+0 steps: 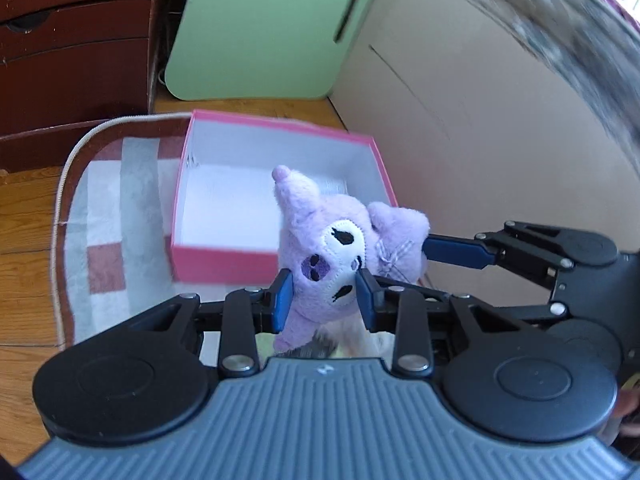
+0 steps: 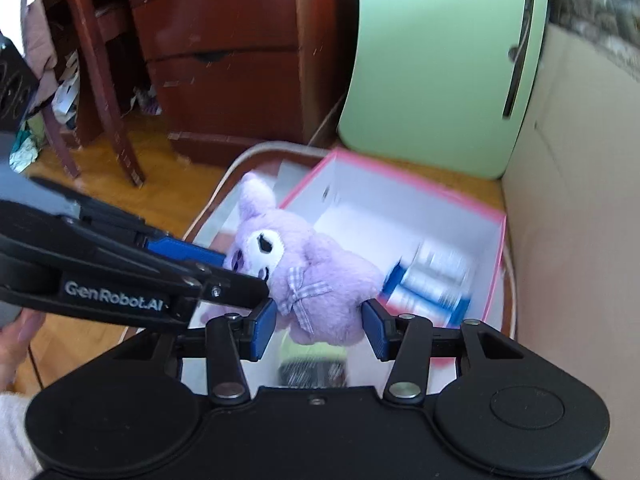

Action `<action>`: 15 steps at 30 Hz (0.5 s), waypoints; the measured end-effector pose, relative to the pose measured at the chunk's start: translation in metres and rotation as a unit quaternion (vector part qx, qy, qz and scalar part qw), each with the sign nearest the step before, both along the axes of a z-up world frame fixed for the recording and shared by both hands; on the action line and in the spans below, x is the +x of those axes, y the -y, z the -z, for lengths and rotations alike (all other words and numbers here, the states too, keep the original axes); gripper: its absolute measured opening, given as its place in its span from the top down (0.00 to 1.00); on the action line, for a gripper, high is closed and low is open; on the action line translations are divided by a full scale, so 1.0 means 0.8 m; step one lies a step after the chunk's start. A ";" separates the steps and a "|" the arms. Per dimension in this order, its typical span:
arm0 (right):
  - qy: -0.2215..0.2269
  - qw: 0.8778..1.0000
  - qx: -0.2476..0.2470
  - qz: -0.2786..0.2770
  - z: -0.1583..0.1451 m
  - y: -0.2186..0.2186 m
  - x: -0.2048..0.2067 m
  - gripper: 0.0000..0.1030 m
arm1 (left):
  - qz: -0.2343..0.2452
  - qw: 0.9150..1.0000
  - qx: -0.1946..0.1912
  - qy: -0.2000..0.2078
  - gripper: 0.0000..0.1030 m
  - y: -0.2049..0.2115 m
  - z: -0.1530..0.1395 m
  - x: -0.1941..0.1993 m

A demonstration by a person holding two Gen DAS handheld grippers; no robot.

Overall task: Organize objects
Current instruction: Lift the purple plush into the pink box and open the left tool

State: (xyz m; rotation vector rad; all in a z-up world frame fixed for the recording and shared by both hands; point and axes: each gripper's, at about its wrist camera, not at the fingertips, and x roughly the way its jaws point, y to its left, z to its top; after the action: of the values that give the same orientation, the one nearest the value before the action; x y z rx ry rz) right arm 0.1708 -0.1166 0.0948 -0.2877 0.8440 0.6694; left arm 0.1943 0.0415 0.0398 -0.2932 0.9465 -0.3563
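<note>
A purple plush toy with a white face and a checked bow hangs in the air in front of an open pink box. My left gripper is shut on its head, a blue pad on each side of the face. In the right wrist view my right gripper is shut on the plush toy at its body, below the bow. The left gripper comes in from the left there. The pink box is white inside and holds a blurred blue-and-white carton.
The box stands on a patchwork rug over a wooden floor. Dark wooden drawers and a chair leg are behind, a pale green panel beside them, a beige board wall to the right. A hand shows at left.
</note>
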 end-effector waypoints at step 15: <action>-0.076 0.997 0.026 -0.005 0.105 -0.032 0.162 0.73 | -0.054 0.993 -0.035 -0.094 0.76 0.001 0.111 0.142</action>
State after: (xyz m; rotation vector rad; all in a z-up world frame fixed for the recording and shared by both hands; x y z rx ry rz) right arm 0.3003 -0.0909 0.0111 -0.1958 0.9695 0.7281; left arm 0.3076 0.0410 -0.0494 -0.4472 1.0996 -0.2653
